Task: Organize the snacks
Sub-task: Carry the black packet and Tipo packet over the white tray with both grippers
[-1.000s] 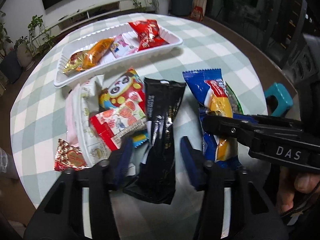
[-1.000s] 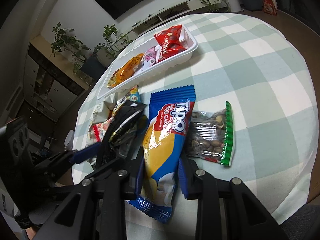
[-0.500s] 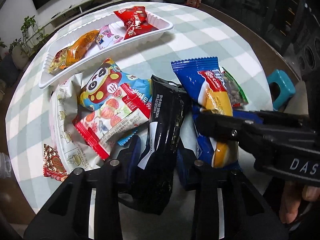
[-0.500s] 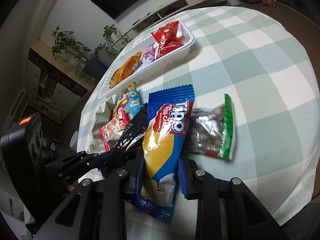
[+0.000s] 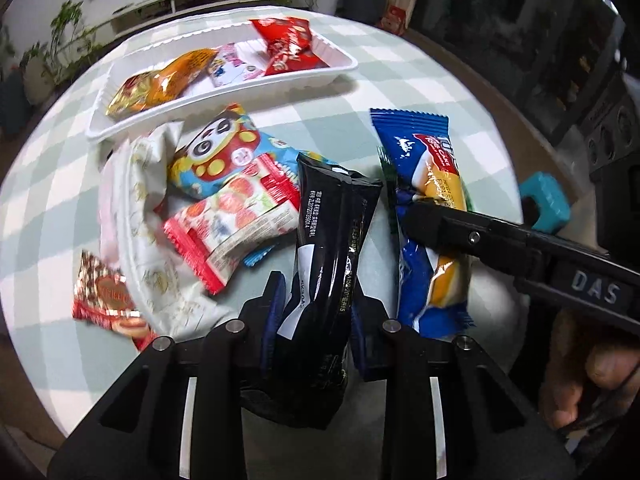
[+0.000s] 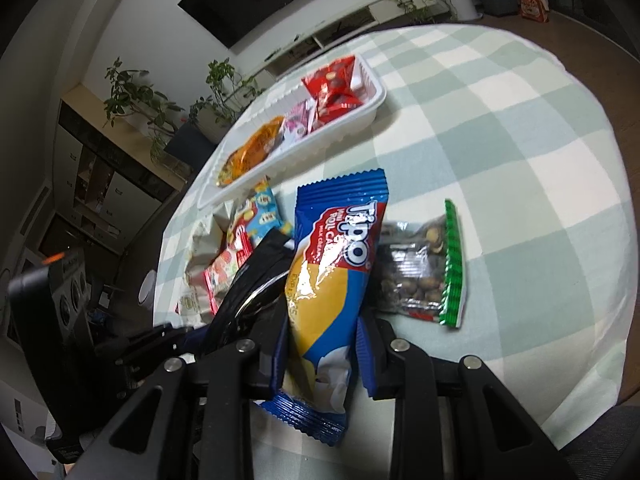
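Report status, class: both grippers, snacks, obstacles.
Left gripper just closed on black packet. Right gripper shut on blue Tipo pack. White tray part-filled; path clear.

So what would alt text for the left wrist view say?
The left gripper is clamped on a black snack packet, its jaws having just been closing. Beside it, the right gripper pinches a blue packet; a white tray sits behind.

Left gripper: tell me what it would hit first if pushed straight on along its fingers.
The left gripper is already shut on the black packet, its jaws having just closed. Straight ahead, that packet's far end would probably meet the checked tablecloth first, then the white tray; depth is unclear.
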`<state>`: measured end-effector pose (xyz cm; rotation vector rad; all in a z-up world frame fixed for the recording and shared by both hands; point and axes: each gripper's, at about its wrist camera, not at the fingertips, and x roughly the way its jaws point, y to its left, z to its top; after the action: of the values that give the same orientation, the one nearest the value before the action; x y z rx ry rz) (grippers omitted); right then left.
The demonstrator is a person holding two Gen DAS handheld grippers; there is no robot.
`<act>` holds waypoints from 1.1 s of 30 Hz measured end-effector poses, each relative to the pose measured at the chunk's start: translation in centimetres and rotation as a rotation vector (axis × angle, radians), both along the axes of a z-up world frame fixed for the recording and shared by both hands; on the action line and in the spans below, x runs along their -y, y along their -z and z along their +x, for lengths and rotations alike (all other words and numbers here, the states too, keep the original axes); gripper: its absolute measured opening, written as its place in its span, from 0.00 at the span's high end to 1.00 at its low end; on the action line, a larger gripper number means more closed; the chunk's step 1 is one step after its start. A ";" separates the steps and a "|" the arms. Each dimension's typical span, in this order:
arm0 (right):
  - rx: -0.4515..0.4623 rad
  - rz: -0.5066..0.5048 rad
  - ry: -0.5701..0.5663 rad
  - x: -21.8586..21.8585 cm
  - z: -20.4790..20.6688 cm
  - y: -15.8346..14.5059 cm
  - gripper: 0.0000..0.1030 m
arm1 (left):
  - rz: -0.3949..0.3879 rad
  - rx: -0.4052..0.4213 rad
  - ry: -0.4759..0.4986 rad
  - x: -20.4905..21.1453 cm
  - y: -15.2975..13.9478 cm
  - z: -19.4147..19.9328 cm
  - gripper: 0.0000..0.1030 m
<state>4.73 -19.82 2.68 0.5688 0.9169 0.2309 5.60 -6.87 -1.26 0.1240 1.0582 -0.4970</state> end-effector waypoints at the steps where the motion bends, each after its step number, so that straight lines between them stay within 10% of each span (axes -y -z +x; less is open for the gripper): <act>1: 0.007 0.000 0.002 0.0 -0.1 -0.1 0.70 | -0.036 -0.003 -0.012 -0.5 -0.2 -0.2 0.74; 19: 0.053 0.114 0.011 0.6 -1.2 -1.8 0.70 | -0.526 0.022 -0.122 -9.5 -5.6 -1.2 0.74; 33: 0.147 0.045 0.154 7.1 2.1 -8.1 0.70 | -0.592 0.135 -0.206 -16.3 -11.3 6.5 0.74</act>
<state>6.81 -26.90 10.79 0.6519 0.7236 0.1526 12.13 9.39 10.09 -0.4649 0.7464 -0.5863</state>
